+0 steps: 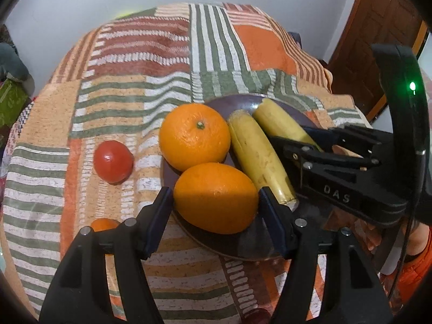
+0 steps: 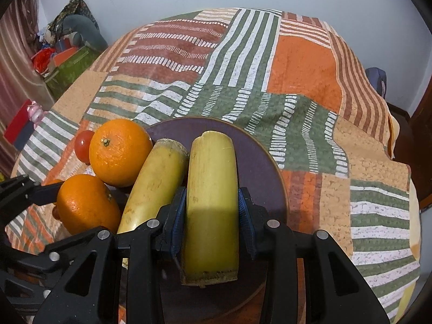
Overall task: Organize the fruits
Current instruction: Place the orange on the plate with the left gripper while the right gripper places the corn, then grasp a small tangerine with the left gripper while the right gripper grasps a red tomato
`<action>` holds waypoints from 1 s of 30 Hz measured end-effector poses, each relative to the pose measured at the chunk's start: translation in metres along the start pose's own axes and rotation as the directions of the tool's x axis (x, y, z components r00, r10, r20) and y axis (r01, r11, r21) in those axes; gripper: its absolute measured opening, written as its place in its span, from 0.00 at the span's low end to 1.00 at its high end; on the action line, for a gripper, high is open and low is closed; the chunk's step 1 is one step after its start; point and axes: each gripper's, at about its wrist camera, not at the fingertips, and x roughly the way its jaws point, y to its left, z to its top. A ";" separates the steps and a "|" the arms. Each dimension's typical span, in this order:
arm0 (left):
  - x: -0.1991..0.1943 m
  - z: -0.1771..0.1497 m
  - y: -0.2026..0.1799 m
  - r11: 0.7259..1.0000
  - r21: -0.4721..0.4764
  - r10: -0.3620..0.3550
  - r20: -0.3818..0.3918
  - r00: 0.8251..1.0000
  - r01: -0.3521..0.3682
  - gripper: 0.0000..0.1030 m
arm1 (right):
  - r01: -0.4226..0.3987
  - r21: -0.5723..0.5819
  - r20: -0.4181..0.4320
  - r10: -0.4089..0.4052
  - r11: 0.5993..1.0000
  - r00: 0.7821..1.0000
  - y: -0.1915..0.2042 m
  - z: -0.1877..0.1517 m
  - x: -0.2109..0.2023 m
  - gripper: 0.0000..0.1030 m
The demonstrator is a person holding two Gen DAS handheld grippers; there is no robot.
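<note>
Fruit sits gathered on a dark purple plate (image 2: pixel 259 159) that rests on a patchwork cloth (image 2: pixel 305 62) of orange, green and white stripes; in the right wrist view a cut yellow stalk piece (image 2: pixel 212 178) lies along the plate's middle, and the right gripper (image 2: pixel 212 210) pinches it, both blue pads pressed against its sides; a second yellow piece (image 2: pixel 159 178) lies touching it at its 9 o'clock, slanting toward 7 o'clock; further out at 9 o'clock stands an orange with a stem button (image 2: pixel 120 152), and below that, toward 8 o'clock, a second orange (image 2: pixel 87 205).

In the left wrist view that nearer orange (image 1: pixel 216 197) sits on the plate's (image 1: pixel 237 105) near edge between the fingers of the left gripper (image 1: pixel 215 205); the jaws are spread to either side of it, the pads close against its flanks, though whether they press on it I cannot tell; the stemmed orange (image 1: pixel 194 136) touches it at 11 o'clock; the two yellow pieces (image 1: pixel 257 156) lie at 2 o'clock; off the plate on the cloth (image 1: pixel 140 54), a red tomato (image 1: pixel 113 160) rests at 9 o'clock, apart from the oranges; a small orange fruit (image 1: pixel 104 224) shows partly hidden behind the left finger at 8 o'clock.
</note>
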 end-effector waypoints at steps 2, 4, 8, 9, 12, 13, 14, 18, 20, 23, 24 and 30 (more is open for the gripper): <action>-0.007 -0.001 0.001 1.000 -0.008 0.021 0.026 0.999 -0.020 0.68 | 0.019 -0.008 0.017 -0.018 1.000 1.000 0.002 0.000 -0.008 0.42; -0.014 -0.001 0.001 0.999 -0.009 0.033 0.043 0.999 -0.032 0.69 | 0.022 -0.005 0.035 -0.022 1.000 0.999 0.002 0.001 -0.016 0.54; -0.040 -0.001 0.004 0.999 -0.014 0.041 0.083 0.996 -0.040 0.69 | 0.040 -0.033 0.083 -0.038 0.999 0.996 0.005 -0.001 -0.045 0.56; -0.046 -0.001 0.004 0.999 -0.023 0.046 0.091 0.995 -0.044 0.69 | 0.040 -0.036 0.093 -0.036 0.999 0.995 0.006 -0.002 -0.052 0.56; -0.072 0.000 0.007 0.998 -0.041 0.055 0.131 0.990 -0.050 0.75 | 0.024 -0.044 0.123 -0.018 0.999 0.992 0.009 -0.006 -0.077 0.56; -0.082 0.000 0.008 0.997 -0.047 0.063 0.147 0.987 -0.056 0.77 | 0.022 -0.046 0.135 -0.015 0.999 0.991 0.011 -0.007 -0.085 0.56; -0.090 0.000 0.009 0.997 -0.051 0.069 0.159 0.985 -0.062 0.78 | 0.018 -0.050 0.149 -0.010 0.999 0.989 0.014 -0.008 -0.094 0.56; -0.126 -0.006 0.010 0.995 -0.062 0.092 0.207 0.974 -0.081 0.83 | -0.008 -0.065 0.200 0.020 0.998 0.980 0.024 -0.015 -0.128 0.58; -0.142 -0.013 0.010 0.995 -0.055 0.094 0.221 0.971 -0.084 0.85 | -0.009 -0.081 0.219 0.027 0.997 0.975 0.031 -0.020 -0.142 0.58; -0.161 -0.026 0.010 0.995 -0.041 0.095 0.228 0.969 -0.088 0.85 | -0.014 -0.097 0.239 0.037 0.995 0.970 0.040 -0.031 -0.159 0.58; -0.167 -0.033 0.011 0.996 -0.036 0.092 0.227 0.970 -0.086 0.85 | -0.015 -0.100 0.242 0.039 0.995 0.970 0.043 -0.033 -0.162 0.58; -0.190 -0.071 0.008 0.998 -0.010 0.066 0.240 0.969 -0.066 0.85 | -0.056 -0.118 0.236 0.083 0.991 0.968 0.063 -0.055 -0.172 0.60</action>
